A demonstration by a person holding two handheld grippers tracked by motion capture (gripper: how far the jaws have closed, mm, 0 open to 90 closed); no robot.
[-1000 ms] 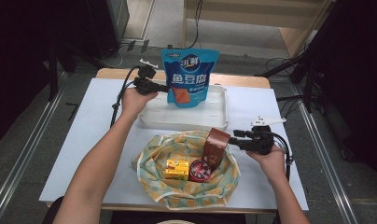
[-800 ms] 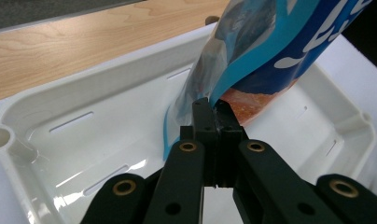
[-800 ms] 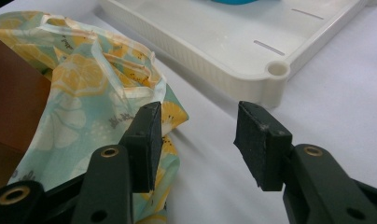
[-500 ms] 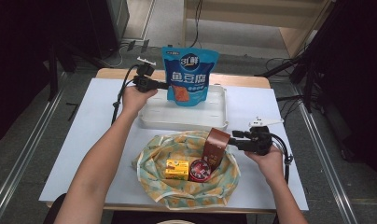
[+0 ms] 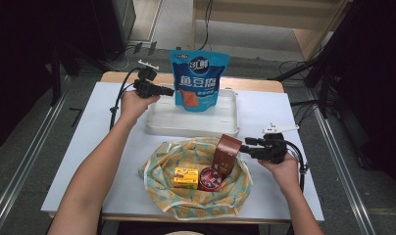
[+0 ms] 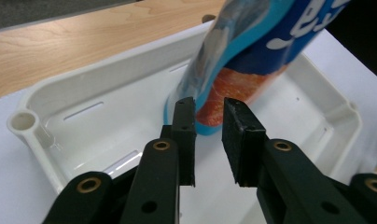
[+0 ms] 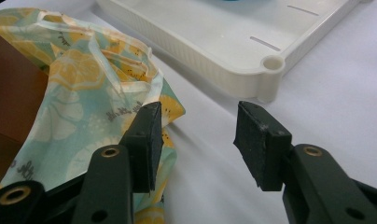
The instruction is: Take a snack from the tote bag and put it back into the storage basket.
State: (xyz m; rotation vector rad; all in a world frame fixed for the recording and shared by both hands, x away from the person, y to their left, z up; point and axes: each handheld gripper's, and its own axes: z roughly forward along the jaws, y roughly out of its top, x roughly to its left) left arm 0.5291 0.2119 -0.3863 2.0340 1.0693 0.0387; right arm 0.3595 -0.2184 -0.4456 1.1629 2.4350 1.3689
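Blue snack bag: standing in the white tray, far side.
Left gripper: jaws just opened, bag let go.
Right gripper: jaws apart, beside the cloth bag.
Meaning: bag looks placed.

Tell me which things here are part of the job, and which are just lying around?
Part of the job: blue snack pouch, standing in the white tray; left tool, just opened beside it; right tool, open.

Lying about: fruit-print cloth bag, brown box, yellow box, round red tin.
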